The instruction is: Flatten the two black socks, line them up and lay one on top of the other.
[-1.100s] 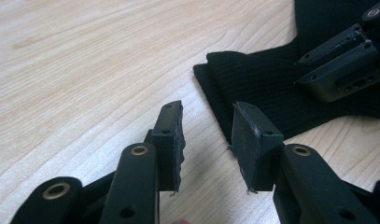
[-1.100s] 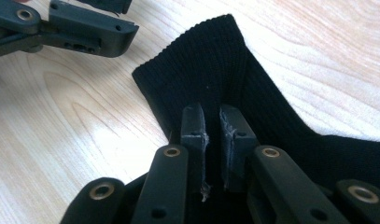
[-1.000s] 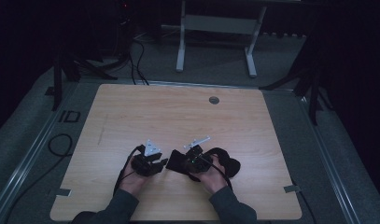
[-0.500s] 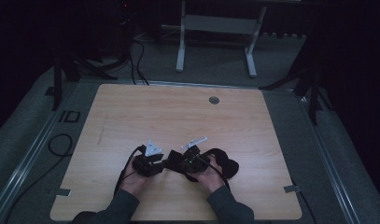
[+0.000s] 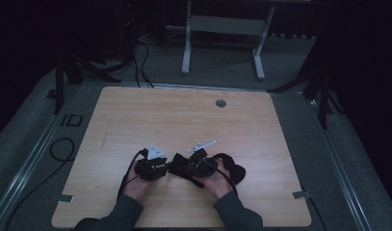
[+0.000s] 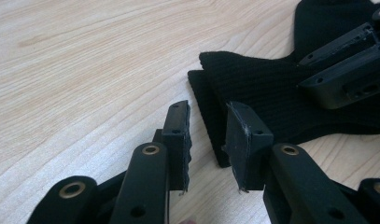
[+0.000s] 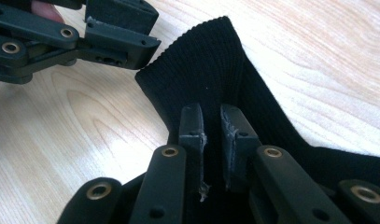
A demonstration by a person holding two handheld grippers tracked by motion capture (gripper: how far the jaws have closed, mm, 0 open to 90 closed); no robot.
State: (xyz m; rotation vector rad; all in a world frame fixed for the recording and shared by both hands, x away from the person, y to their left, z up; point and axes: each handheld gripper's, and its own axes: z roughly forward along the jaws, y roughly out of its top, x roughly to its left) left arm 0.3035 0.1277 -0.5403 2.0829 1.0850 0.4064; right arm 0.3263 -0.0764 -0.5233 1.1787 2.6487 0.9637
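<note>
Pale wooden tabletop (image 5: 184,120), both tools low and close together. Left tool (image 6: 207,140): jaws have just been narrowing, gapped at the black knit cloth's (image 6: 271,88) edge. Right tool (image 7: 211,140): jaws nearly together, pinching cloth (image 7: 206,70) flat on the tabletop.

Black knit cloth (image 7: 211,79) running off the bottom and right edges in the right gripper view, its far end cut off. Too small and dark in the high view to tell cloth from right gripper (image 5: 186,166). Forearms cropped at the bottom edge.
</note>
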